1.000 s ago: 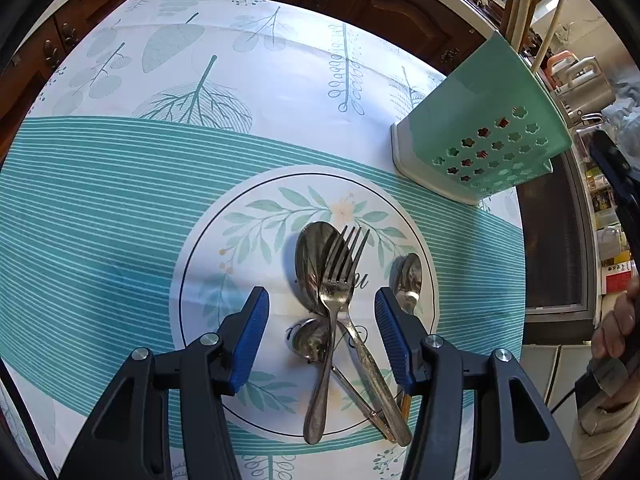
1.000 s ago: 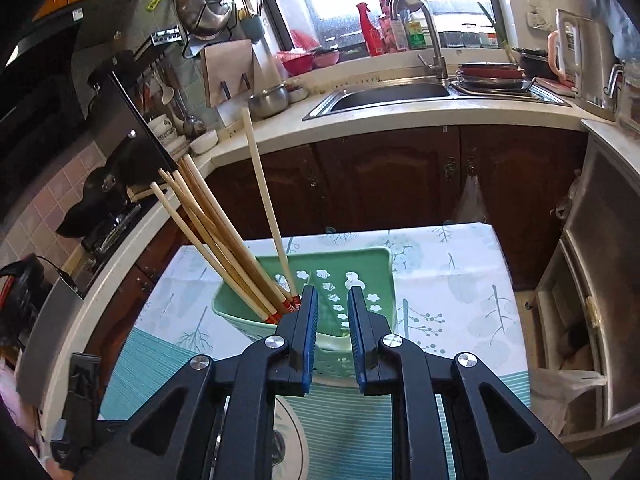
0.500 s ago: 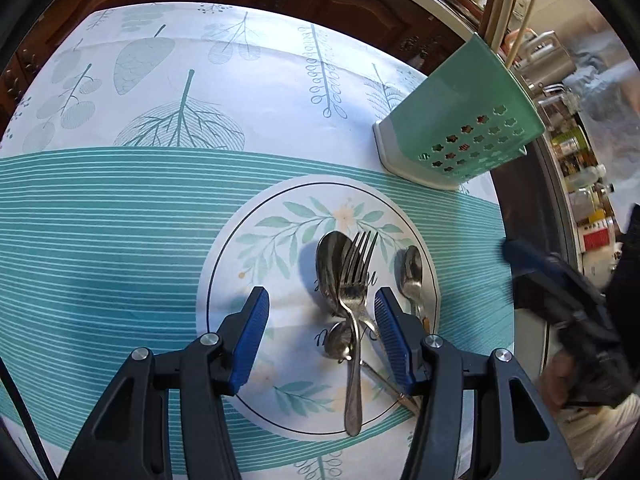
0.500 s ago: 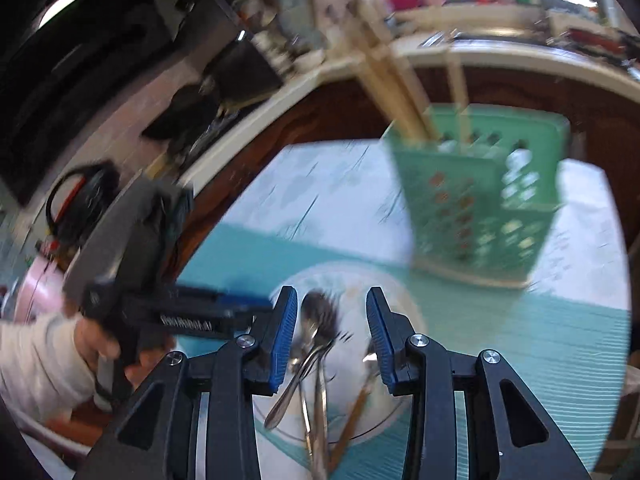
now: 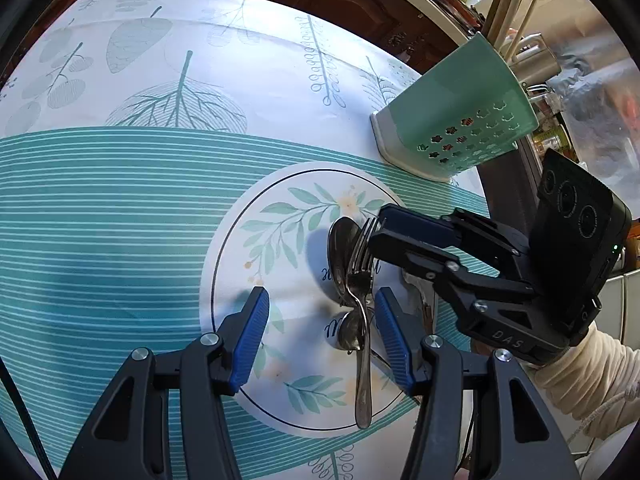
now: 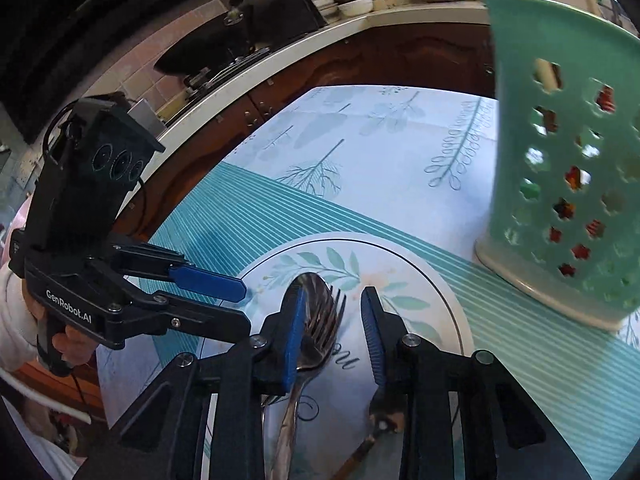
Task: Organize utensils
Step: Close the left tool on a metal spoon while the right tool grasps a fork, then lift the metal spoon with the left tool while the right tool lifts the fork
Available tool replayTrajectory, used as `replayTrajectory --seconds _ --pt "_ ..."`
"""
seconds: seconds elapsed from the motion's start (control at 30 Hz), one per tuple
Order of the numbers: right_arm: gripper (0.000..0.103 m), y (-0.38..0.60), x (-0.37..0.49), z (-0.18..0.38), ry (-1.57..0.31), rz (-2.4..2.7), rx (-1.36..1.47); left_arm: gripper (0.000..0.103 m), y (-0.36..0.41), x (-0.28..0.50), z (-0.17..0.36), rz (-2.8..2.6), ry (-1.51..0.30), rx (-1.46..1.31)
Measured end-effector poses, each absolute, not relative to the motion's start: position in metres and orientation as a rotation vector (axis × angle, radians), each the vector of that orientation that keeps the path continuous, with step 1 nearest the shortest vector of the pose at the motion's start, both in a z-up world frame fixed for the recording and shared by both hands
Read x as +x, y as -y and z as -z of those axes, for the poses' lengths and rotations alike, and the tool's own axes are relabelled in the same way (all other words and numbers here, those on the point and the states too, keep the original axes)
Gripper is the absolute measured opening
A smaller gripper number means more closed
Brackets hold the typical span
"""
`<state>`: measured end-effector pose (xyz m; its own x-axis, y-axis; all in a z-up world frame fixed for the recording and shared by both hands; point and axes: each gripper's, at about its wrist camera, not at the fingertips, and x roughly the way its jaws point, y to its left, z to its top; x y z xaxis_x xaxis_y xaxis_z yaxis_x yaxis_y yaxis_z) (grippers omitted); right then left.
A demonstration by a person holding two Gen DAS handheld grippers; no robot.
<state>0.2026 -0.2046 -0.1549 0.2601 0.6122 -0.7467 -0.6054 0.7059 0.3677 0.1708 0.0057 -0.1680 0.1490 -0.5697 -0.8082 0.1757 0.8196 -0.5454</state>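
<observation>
A metal fork (image 5: 362,296) lies across a large spoon (image 5: 342,252) and a smaller spoon (image 5: 350,334) on the printed white circle of the tablecloth (image 5: 280,264). My left gripper (image 5: 320,320) is open just above them, its pads either side of the fork's neck. My right gripper (image 6: 332,320) is open and low over the fork tines (image 6: 326,322) and spoon bowl (image 6: 312,288); it shows in the left wrist view (image 5: 412,240). A green perforated utensil holder (image 5: 460,120) with several chopsticks (image 5: 508,8) stands at the far right.
A wooden-handled utensil (image 6: 360,452) lies under my right gripper's right finger. Dark wooden cabinets (image 6: 360,64) and a counter with a stove (image 6: 240,52) run behind the table. The table edge lies close to the right of the holder (image 6: 560,200).
My right gripper swung down from beside the holder to the utensil pile and opened wider. My left gripper drew slightly back and left, still open.
</observation>
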Motion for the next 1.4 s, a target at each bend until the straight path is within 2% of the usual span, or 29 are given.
replayTrajectory --seconds 0.1,0.2,0.27,0.7,0.77,0.83,1.17,1.2,1.23,1.3,1.4 --pt "0.02 0.199 0.216 0.159 -1.019 -0.854 -0.02 0.053 -0.003 0.172 0.169 0.565 -1.323 -0.35" --pt "0.006 0.196 0.218 0.162 -1.013 -0.876 -0.022 0.053 0.002 0.174 0.169 0.578 -1.323 -0.345" --pt "0.005 0.199 0.217 0.161 -1.006 -0.87 -0.009 0.053 0.003 0.175 0.167 0.591 -1.321 -0.34" --pt "0.003 0.244 0.212 0.142 -0.949 -0.81 0.107 0.051 0.011 0.198 0.173 0.701 -1.29 -0.311" --pt "0.003 0.249 0.212 0.142 -0.942 -0.801 0.119 0.048 0.015 0.201 0.174 0.714 -1.278 -0.292" --pt "0.003 0.251 0.211 0.141 -0.936 -0.795 0.131 0.037 0.02 0.205 0.176 0.737 -1.272 -0.267" --pt "0.003 0.253 0.21 0.134 -0.891 -0.782 0.163 0.037 0.036 0.219 0.181 0.87 -1.288 -0.215" --pt "0.003 0.253 0.21 0.134 -0.892 -0.781 0.162 0.033 0.037 0.221 0.181 0.877 -1.285 -0.203" --pt "0.003 0.252 0.211 0.136 -0.896 -0.778 0.16 0.019 0.039 0.222 0.182 0.872 -1.283 -0.179" --pt "0.003 0.249 0.213 0.141 -0.907 -0.776 0.162 0.006 0.04 0.222 0.184 0.864 -1.281 -0.143" --pt "0.003 0.248 0.215 0.149 -0.936 -0.781 0.168 0.005 0.041 0.218 0.182 0.873 -1.247 -0.101"
